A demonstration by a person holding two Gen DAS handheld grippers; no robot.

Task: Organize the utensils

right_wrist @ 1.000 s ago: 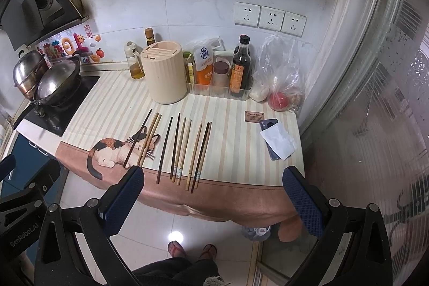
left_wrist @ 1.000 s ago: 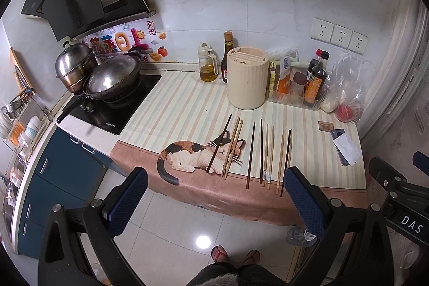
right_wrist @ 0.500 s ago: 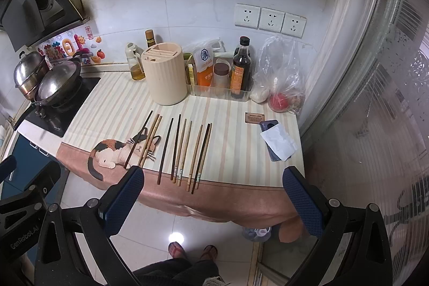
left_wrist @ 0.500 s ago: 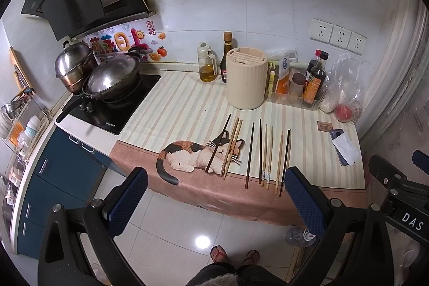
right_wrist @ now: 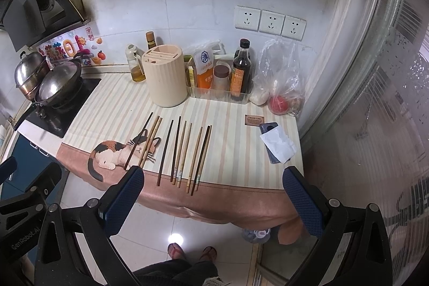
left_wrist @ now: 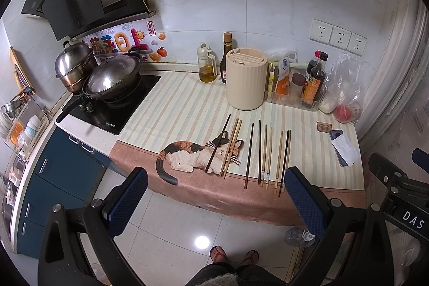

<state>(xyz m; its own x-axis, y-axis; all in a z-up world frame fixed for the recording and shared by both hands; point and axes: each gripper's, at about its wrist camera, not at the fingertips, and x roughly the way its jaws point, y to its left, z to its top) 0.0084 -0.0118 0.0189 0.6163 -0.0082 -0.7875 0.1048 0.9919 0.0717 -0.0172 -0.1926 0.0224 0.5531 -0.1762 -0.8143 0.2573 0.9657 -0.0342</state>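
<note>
Several dark and light wooden chopsticks (left_wrist: 264,156) lie side by side on the striped cat-print mat (left_wrist: 185,109), pointing toward the wall; they also show in the right wrist view (right_wrist: 179,149). A beige ribbed utensil holder (left_wrist: 246,82) with slots in its top stands behind them, also in the right wrist view (right_wrist: 166,75). My left gripper (left_wrist: 214,201) is open and empty, held above the floor in front of the counter edge. My right gripper (right_wrist: 213,201) is open and empty at the same distance.
A wok (left_wrist: 112,78) and a steel pot (left_wrist: 73,66) sit on the hob at left. Oil and sauce bottles (left_wrist: 206,66), a tray of condiments (left_wrist: 295,90) and a plastic bag (left_wrist: 344,95) line the wall. A phone with tissue (left_wrist: 343,149) lies at the right.
Both grippers have drifted very slightly; the view is almost the same. Nothing on the counter has moved.
</note>
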